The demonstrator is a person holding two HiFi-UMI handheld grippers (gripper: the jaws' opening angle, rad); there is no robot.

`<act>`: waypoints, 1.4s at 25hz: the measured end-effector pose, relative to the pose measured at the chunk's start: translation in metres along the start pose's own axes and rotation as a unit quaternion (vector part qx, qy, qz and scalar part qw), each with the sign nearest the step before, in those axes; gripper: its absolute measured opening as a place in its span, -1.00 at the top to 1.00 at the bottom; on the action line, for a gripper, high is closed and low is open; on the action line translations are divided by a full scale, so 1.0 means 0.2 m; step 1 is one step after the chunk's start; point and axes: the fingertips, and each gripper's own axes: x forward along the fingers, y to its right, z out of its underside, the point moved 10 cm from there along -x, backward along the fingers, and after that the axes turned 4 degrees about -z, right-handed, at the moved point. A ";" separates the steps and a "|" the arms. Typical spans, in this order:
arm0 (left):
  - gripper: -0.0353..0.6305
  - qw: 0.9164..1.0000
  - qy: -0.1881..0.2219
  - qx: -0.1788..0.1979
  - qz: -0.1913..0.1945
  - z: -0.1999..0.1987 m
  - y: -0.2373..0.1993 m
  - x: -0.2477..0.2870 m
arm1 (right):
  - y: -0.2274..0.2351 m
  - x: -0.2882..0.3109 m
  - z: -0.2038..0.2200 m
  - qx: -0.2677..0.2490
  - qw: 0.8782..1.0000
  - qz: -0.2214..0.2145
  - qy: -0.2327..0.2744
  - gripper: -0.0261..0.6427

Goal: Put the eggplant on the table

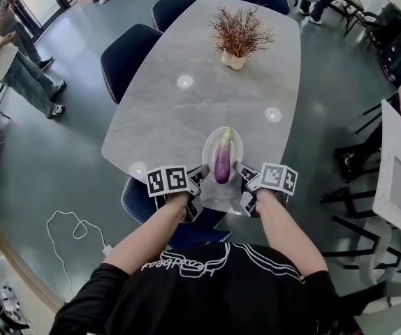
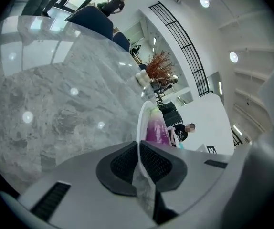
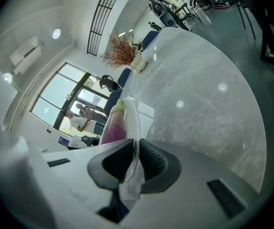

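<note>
A purple eggplant (image 1: pixel 222 160) with a green cap lies lengthwise on a clear oval plate (image 1: pixel 208 142) at the near end of the grey marble table (image 1: pixel 179 110). My left gripper (image 1: pixel 200 176) is shut on the plate's near left rim and my right gripper (image 1: pixel 243 174) is shut on its near right rim. In the left gripper view the plate's edge (image 2: pixel 139 128) runs between the jaws, with the eggplant (image 2: pixel 155 129) just beyond. The right gripper view shows the same: plate rim (image 3: pixel 133 120) pinched, eggplant (image 3: pixel 111 124) to the left. Whether the plate rests on the table I cannot tell.
A dried plant in a white pot (image 1: pixel 237 39) stands mid-table towards the far end. Dark blue chairs (image 1: pixel 128 58) ring the table, one right below the plate (image 1: pixel 139 199). A white cable (image 1: pixel 69 230) lies on the floor at left. People stand at far left (image 1: pixel 19 68).
</note>
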 end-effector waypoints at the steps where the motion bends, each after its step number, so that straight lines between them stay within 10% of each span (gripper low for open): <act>1: 0.83 1.000 -0.004 -0.002 -0.005 0.00 -0.01 0.02 | 0.02 0.01 0.00 0.008 1.000 0.004 -0.003 0.86; 35: 0.82 0.998 -0.043 0.010 -0.048 0.02 -0.06 0.13 | 0.09 0.06 -0.02 0.027 0.996 0.067 -0.054 0.86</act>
